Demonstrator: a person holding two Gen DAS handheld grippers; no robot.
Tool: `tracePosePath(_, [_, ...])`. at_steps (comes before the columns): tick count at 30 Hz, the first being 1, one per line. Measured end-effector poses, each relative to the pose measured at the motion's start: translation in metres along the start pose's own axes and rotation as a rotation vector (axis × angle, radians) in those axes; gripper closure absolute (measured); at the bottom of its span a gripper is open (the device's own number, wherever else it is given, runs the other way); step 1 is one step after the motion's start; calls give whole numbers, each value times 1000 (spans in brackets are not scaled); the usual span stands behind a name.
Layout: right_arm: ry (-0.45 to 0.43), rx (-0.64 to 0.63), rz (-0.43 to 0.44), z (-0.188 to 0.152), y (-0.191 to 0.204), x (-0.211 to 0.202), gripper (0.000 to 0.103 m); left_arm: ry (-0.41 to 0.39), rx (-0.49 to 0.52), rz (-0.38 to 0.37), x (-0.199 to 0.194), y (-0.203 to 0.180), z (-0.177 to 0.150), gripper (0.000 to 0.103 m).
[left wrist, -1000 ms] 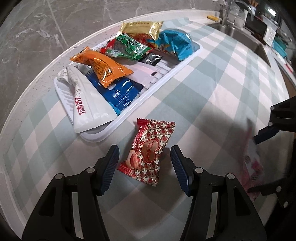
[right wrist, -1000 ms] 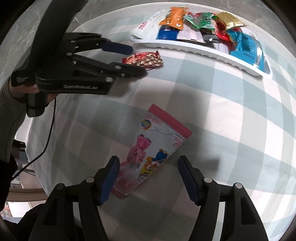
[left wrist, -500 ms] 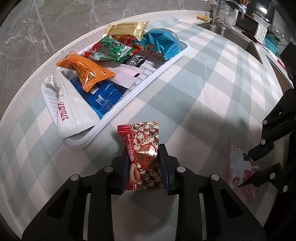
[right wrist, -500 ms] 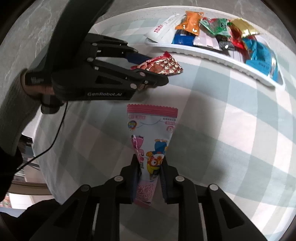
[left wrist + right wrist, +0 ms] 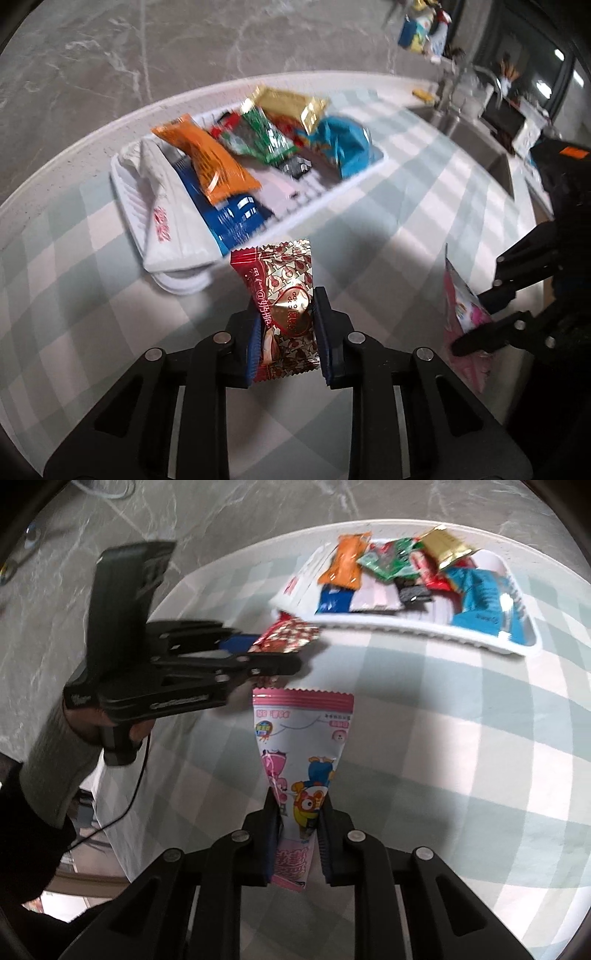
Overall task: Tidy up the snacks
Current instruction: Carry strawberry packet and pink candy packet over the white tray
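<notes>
A round table (image 5: 388, 206) covered in a pale green, white and pink checked cloth fills most of both views, its white edge curving across the far side. Beyond that edge lies a grey marble-veined floor (image 5: 110, 55). Ahead and to the right of the left tool stands a steel sink (image 5: 476, 147) with a tap (image 5: 487, 75) – blurred – and cluttered items behind it near a dark window (image 5: 546, 74).
</notes>
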State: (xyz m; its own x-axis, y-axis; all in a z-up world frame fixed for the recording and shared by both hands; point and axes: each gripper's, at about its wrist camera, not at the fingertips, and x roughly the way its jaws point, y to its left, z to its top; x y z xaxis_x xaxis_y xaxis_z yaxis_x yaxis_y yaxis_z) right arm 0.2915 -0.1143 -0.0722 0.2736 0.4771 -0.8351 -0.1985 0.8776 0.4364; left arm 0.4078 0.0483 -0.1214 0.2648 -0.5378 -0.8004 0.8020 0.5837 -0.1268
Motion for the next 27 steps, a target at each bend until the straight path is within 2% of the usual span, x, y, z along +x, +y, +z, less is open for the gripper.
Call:
tracePosePath(8, [-72,70,-7,27,-31,-28,83,-74,-42,-8,-24,6,25,80])
tracePosePath(16, [-151,90,-34,64,-53,-47,83,-106,-99,-10,-24,15,53,80])
tracePosePath(27, [-217,50,-98,115,-55,-41,83,-122,-149,23,-14,28,87,80])
